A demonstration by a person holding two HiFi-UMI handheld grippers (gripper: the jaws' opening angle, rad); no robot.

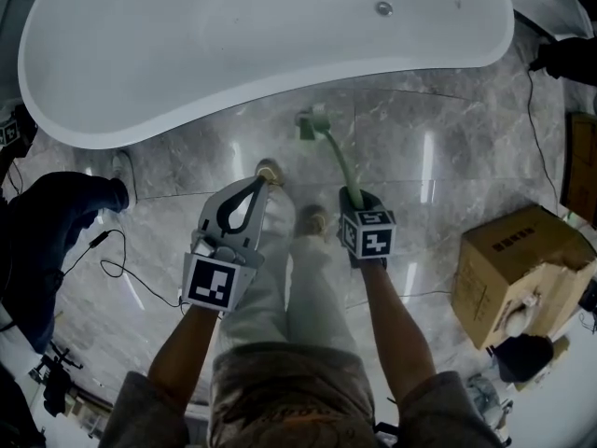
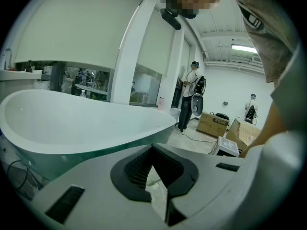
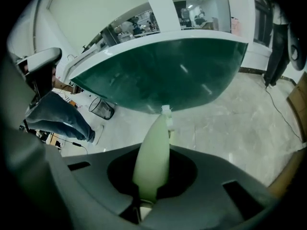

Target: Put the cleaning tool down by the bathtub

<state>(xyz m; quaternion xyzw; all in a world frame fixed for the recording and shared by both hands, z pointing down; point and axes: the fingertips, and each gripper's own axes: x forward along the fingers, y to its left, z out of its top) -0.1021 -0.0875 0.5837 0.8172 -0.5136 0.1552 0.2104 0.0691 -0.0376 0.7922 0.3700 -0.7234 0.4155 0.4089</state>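
The white bathtub (image 1: 233,45) fills the top of the head view, over a grey marble floor. The cleaning tool (image 1: 338,161) is a pale green brush with a curved handle. Its head (image 1: 312,121) hangs just above the floor next to the tub's wall. My right gripper (image 1: 354,200) is shut on the handle's near end. In the right gripper view the handle (image 3: 152,152) runs out between the jaws toward the tub's underside (image 3: 168,75). My left gripper (image 1: 256,187) hovers to the left with its jaws closed and nothing in them. The tub's rim (image 2: 72,123) lies ahead of my left gripper (image 2: 153,152).
A cardboard box (image 1: 522,269) stands on the floor at the right. A person's jeans leg and shoe (image 1: 70,217) are at the left, with a thin cable (image 1: 121,271) beside them. My own feet stand between the grippers. A wire basket (image 3: 100,108) sits beyond the tub.
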